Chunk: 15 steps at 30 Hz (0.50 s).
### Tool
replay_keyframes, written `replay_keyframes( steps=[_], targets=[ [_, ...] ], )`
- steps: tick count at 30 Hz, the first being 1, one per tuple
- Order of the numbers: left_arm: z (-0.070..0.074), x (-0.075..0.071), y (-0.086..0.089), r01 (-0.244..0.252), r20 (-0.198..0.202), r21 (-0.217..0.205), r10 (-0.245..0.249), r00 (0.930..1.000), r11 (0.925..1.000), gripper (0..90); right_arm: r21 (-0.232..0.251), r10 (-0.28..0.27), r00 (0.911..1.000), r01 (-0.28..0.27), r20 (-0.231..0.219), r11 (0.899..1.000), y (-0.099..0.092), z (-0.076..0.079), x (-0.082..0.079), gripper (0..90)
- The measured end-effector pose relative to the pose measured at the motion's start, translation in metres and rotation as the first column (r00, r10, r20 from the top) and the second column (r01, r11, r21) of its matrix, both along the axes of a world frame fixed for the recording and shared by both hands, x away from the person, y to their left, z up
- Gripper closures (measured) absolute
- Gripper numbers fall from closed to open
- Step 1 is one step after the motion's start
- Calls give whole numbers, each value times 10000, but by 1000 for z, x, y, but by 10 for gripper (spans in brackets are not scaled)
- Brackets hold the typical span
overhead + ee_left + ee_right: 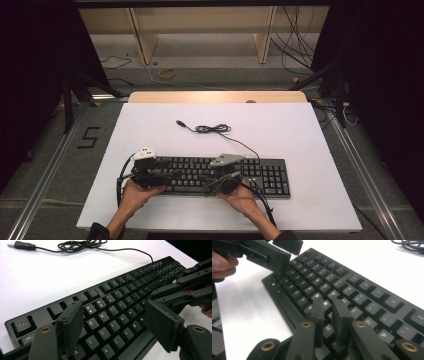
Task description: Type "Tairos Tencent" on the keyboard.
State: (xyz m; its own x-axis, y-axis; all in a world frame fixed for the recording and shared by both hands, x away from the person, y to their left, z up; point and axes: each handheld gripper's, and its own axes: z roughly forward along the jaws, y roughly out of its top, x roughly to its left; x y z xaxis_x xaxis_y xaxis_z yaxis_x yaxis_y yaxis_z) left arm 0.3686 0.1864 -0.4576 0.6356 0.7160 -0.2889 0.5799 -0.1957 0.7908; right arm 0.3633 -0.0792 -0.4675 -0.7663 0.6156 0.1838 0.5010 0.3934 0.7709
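1. Two handheld grippers work over a black keyboard (220,175) lying near the front edge of a white tabletop (300,135), numpad to the right.
2. Left gripper (112,322): jaws spread wide above the keyboard's left letter keys, approx. over the E-R-D-F area; nothing between them.
3. Right gripper (328,312): jaws drawn close together w/ a narrow gap, tips down among the keys near H; no key pinched.
4. Keyboard's cable (217,129) runs back across the board in a loose coil; its USB plug (179,122) lies free on the white surface.
5. Room: tabletop sits on a light wood table (215,96); grey floor w/ a yellow ring (167,73), loose wires, wooden shelf frame (200,30) at rear, dark drapes both sides, black "5" mark (89,137) on the floor at left.
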Motion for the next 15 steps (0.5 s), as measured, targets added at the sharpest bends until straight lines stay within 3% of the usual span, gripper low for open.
replay_keyframes(
  steps=[15],
  targets=[
    [-1,1,-7,271,-56,113,-271,9996,9996,365,644,-298,9995,294,50,9975,-31,11,-4,590]
  ],
)
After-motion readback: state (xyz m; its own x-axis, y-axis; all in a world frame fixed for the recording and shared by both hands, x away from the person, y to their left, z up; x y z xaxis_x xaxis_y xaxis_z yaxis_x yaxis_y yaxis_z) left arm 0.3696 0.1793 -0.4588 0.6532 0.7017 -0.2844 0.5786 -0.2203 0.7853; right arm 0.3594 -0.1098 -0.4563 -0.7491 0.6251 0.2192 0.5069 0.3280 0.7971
